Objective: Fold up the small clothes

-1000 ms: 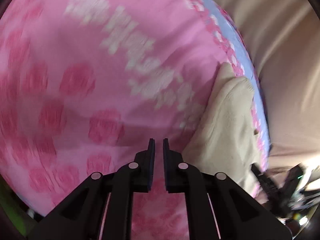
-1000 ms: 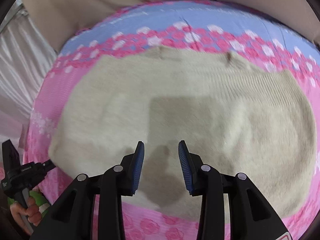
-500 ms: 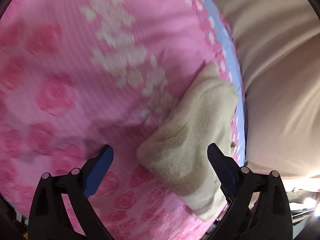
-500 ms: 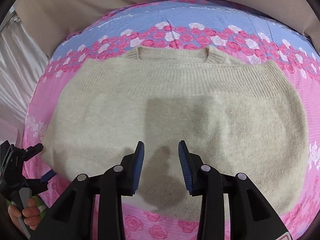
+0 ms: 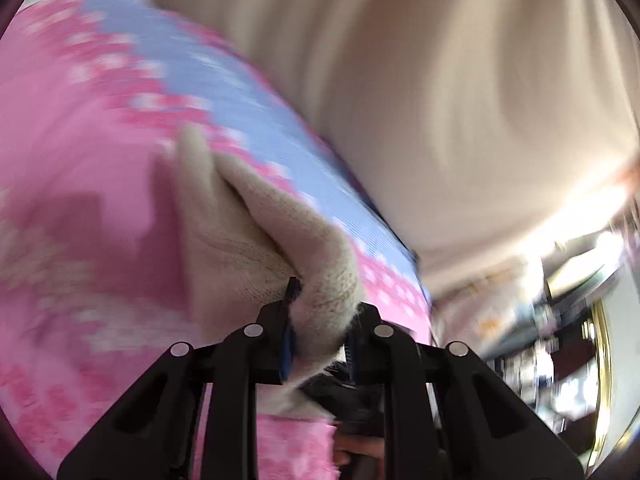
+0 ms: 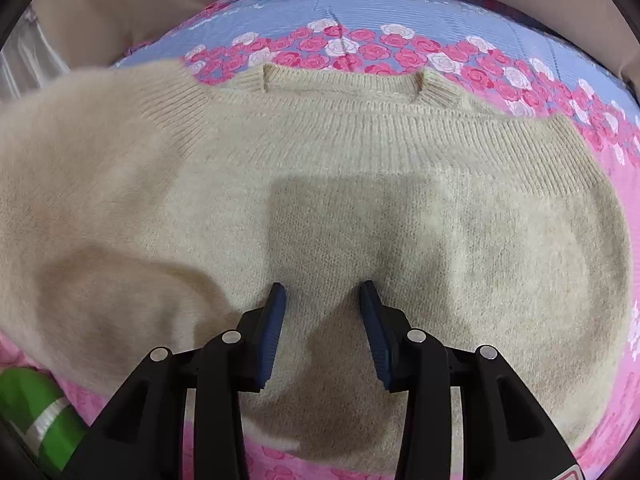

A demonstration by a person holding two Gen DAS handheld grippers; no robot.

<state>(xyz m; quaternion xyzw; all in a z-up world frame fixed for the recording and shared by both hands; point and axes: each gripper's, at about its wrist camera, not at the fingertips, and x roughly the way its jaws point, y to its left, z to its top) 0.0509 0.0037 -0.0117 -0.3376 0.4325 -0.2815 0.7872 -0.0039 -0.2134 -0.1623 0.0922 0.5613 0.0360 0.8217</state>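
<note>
My left gripper [image 5: 318, 330], its jaws just closing, clamps the beige sweater's [image 6: 360, 208] side edge and lifts it off the floral bedspread [image 6: 400, 12]. My right gripper [image 6: 323, 332] hovers apart over the middle. I judge the fold barely begun.

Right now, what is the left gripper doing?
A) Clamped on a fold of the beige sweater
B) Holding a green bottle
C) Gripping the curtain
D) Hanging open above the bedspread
A: in the left wrist view the left gripper has just closed, with beige sweater bunched between its pads.
</note>
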